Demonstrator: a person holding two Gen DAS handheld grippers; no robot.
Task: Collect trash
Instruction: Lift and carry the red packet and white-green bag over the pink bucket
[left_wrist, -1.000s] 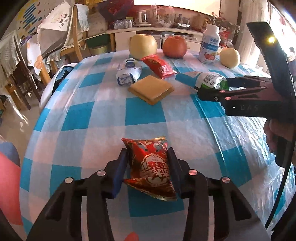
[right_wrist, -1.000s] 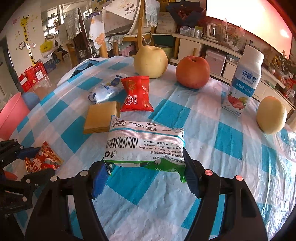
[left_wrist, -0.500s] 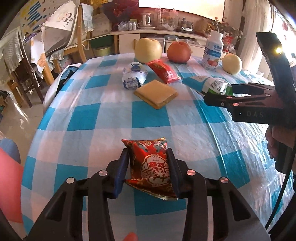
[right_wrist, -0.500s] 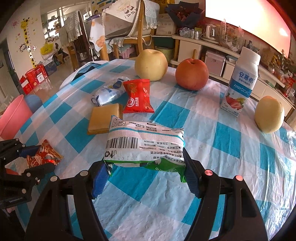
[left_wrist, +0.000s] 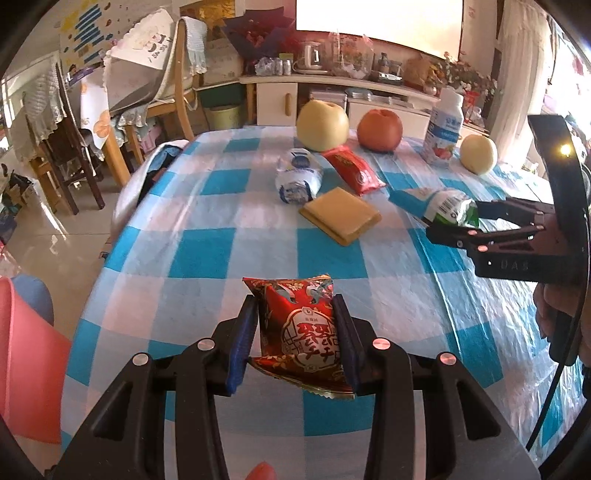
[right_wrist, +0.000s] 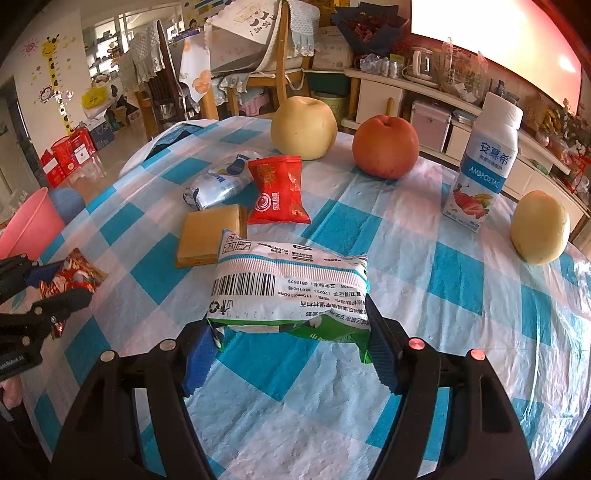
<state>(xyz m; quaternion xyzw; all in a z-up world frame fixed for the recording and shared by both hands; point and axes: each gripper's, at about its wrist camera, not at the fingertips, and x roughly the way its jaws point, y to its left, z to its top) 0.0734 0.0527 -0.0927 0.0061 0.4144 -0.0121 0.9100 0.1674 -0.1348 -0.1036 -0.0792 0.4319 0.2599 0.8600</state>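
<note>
My left gripper (left_wrist: 295, 332) is shut on a red snack packet (left_wrist: 301, 328) and holds it a little above the blue-and-white checked tablecloth (left_wrist: 207, 251). My right gripper (right_wrist: 290, 338) is shut on a white-and-green wrapper with a barcode (right_wrist: 288, 288), also held off the cloth. In the left wrist view the right gripper (left_wrist: 454, 221) shows at the right edge with that wrapper (left_wrist: 448, 206) in it. The right wrist view has the left gripper (right_wrist: 55, 284) and its red packet (right_wrist: 74, 271) at the far left. On the cloth lie a second red packet (right_wrist: 279, 195), a white-and-blue wrapper (right_wrist: 218, 182) and a yellow flat packet (right_wrist: 208, 236).
Two yellow pears (right_wrist: 303, 127) (right_wrist: 539, 232), a red apple (right_wrist: 384, 146) and a yoghurt bottle (right_wrist: 484, 162) stand at the table's far side. A pink bin (right_wrist: 29, 225) sits on the floor left of the table. Chairs (left_wrist: 147, 92) stand behind it.
The left gripper has lifted and drawn back with the red packet, so more of the table shows. The right gripper and its wrapper have stayed put.
</note>
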